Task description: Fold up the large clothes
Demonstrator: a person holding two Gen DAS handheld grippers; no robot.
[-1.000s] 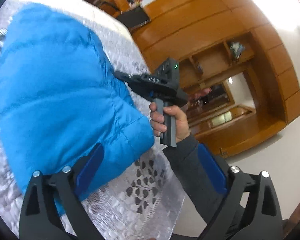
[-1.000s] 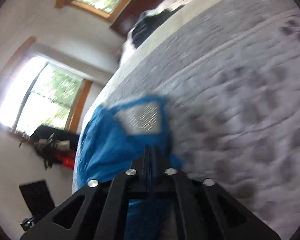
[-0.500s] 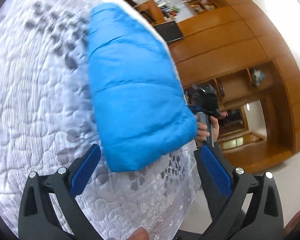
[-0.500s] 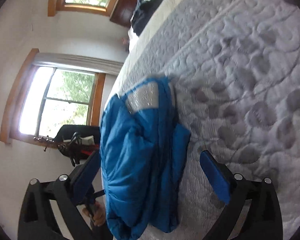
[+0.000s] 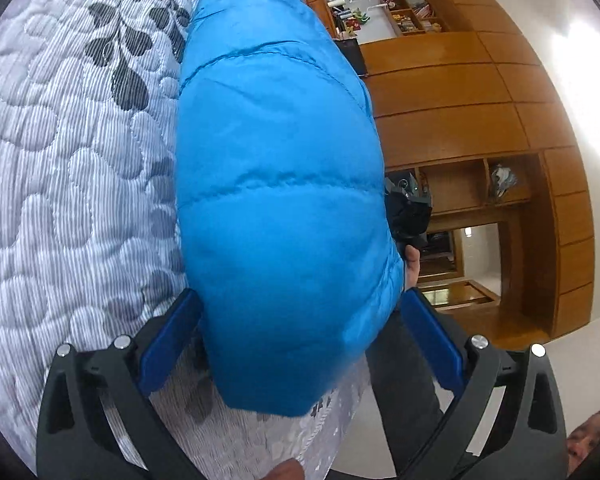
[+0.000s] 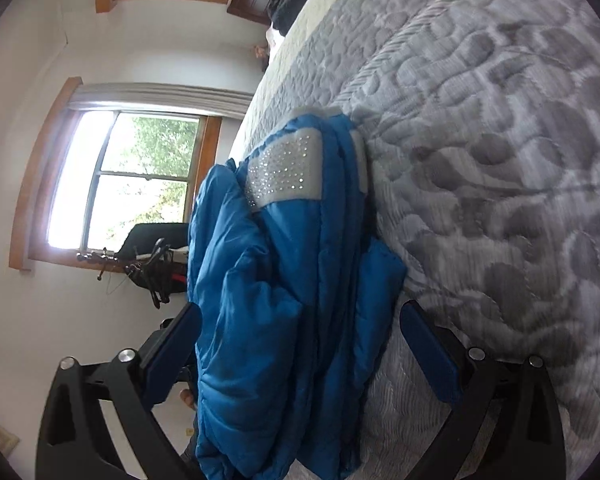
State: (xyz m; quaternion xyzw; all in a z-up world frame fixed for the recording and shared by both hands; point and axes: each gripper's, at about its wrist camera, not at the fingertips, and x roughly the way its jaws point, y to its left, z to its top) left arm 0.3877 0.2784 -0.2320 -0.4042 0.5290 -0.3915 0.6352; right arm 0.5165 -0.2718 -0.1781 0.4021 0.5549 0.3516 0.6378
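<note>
Now your folded, puffy blue quilted jacket (image 5: 284,208) lies at the grey quilted bed's (image 5: 72,184) edge, long axis running straight ahead between both the left gripper's (image 5: 300,344) and right gripper's (image 6: 300,340) spread fingers, neither clamping.

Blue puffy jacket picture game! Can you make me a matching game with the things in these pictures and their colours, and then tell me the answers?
Things:
1. puffy jacket
2. bedspread
3. wall cabinets
4. sparkly patch on the jacket

Colours:
A. orange-brown wood
B. silvery grey with shiny dots
C. bright blue
D. pale grey with darker grey leaf shapes

Right pairs: 1-C, 2-D, 3-A, 4-B.
</note>
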